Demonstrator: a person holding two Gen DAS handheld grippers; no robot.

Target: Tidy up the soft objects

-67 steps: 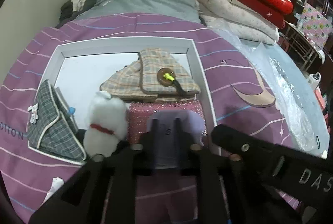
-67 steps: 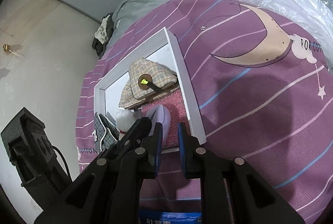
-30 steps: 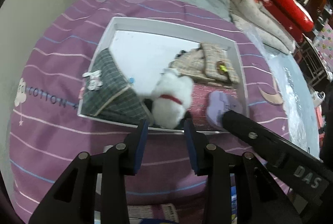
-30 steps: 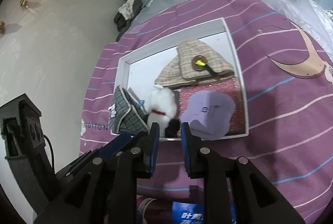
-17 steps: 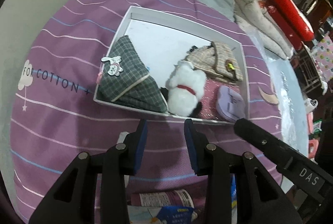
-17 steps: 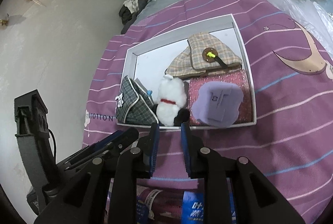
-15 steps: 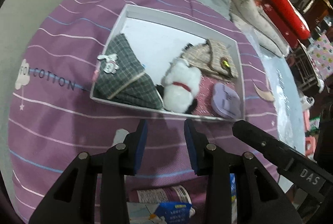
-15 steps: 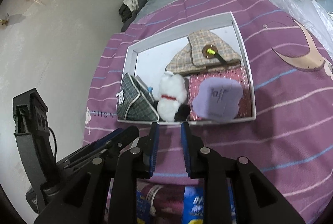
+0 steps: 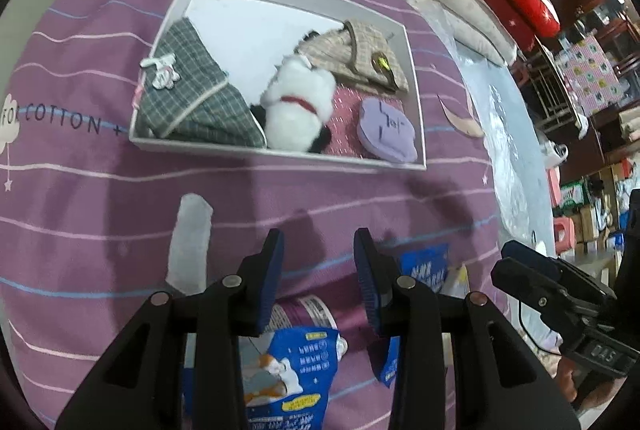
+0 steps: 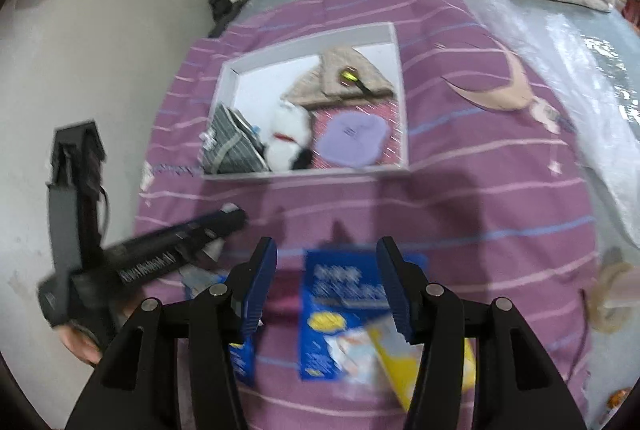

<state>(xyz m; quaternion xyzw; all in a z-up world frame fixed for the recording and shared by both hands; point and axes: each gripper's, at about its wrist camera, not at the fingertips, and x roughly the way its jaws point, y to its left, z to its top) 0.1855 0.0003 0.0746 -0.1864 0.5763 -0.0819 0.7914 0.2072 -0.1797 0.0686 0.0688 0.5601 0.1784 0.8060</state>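
Right wrist view showed the right gripper [image 10: 326, 266], jaws just opening and empty, above blue packets [image 10: 344, 294]. The left gripper [image 9: 319, 270] gaped empty too. The lilac pouch [image 9: 386, 130] lay in the white tray's [image 9: 280, 154] near right corner.

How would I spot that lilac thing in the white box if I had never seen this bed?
Find the shallow white box on the purple striped bedspread. In its near right corner a flat lilac pad lies on sparkly pink fabric, beside the fluffy white toy. It is the only smooth, plain-coloured piece; the others are checked or furry.
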